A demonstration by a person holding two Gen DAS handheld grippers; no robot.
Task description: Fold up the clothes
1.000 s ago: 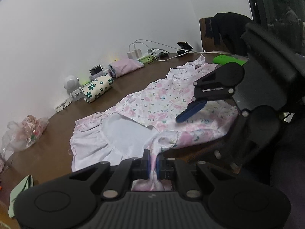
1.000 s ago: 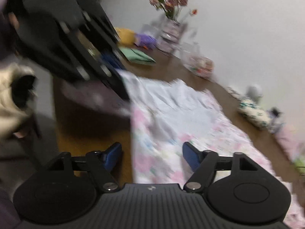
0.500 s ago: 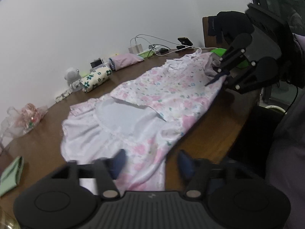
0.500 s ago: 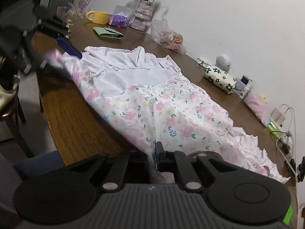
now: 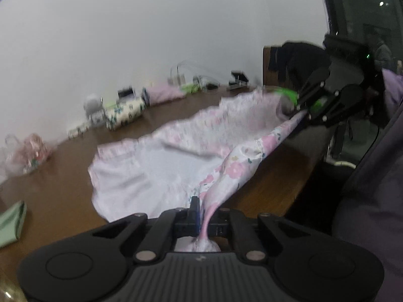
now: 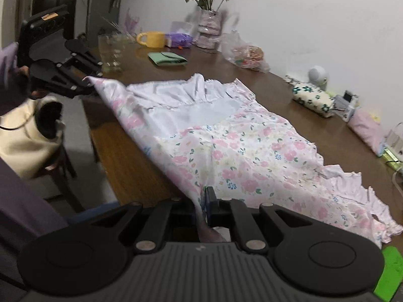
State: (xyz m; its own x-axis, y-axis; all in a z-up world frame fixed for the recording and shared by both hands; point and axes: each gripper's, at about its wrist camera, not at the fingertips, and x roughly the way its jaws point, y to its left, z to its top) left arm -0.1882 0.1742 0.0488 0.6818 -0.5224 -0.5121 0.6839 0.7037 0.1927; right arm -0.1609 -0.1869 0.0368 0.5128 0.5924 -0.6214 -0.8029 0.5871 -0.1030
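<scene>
A pink floral dress (image 6: 234,146) with a pale lining lies spread along the brown wooden table (image 6: 118,156). In the right wrist view my right gripper (image 6: 205,201) is shut on the dress's near edge, with cloth pinched between the pads. At the far left of that view, my left gripper (image 6: 87,81) holds the other end of the same edge. In the left wrist view the left gripper (image 5: 200,212) is shut on a bunched fold of the dress (image 5: 163,161). The right gripper (image 5: 302,113) grips the cloth at the far right. The edge hangs taut and raised between the two.
Along the wall stand a vase of flowers (image 6: 207,27), a yellow mug (image 6: 151,39), a glass (image 6: 110,52), a green folded cloth (image 6: 167,59), a plastic bag (image 6: 248,54) and a floral pouch (image 6: 312,97). A chair with a cream bag (image 6: 25,136) stands beside the table.
The left gripper opened, shifted along the hem and shut on the cloth again. The right gripper, open a second ago, closed on the near edge, which is now lifted off the table.
</scene>
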